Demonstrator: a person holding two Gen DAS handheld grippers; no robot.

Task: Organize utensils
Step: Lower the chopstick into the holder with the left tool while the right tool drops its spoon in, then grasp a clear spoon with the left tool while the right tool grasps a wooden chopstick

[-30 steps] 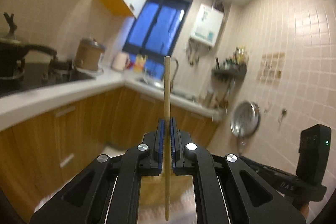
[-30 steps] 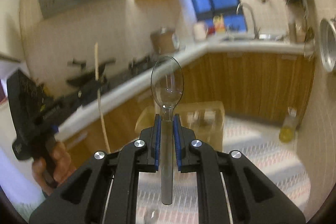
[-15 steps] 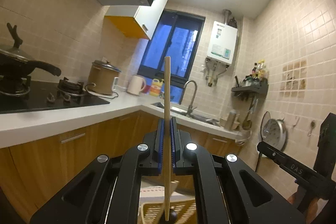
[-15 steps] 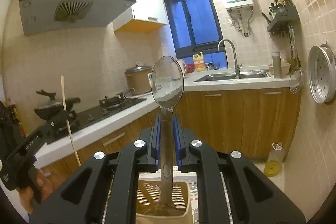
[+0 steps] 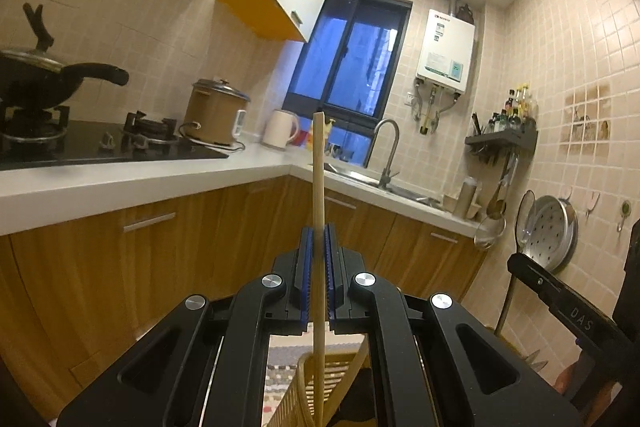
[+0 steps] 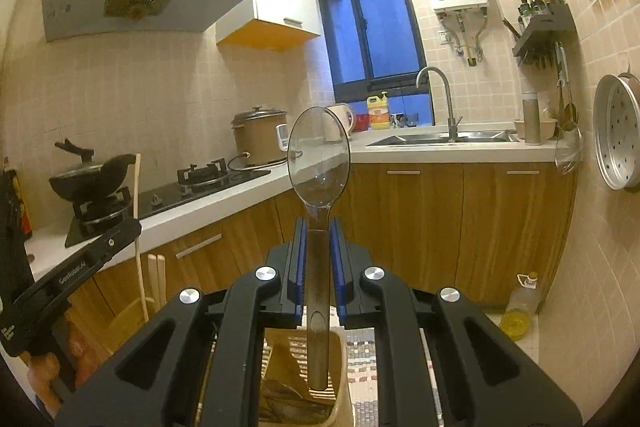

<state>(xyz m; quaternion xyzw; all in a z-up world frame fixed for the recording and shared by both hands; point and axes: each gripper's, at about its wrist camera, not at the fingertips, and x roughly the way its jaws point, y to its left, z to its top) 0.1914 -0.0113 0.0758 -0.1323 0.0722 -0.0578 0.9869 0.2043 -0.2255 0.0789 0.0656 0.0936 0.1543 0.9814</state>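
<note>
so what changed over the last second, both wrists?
Both grippers came down toward the slatted holder: it was mostly out of frame or blurred before, and now sits right under the chopstick tip and the spoon handle. The views levelled out as well. Nothing was released: the left gripper stays shut on the chopstick, the right gripper on the clear spoon, both upright.

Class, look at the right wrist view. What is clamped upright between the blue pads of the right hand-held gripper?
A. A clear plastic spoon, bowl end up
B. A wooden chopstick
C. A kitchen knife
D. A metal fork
A: the right hand-held gripper is shut on the handle of a transparent spoon, whose rounded bowl stands above the pads and whose handle tip hangs over a slatted holder below.
</note>
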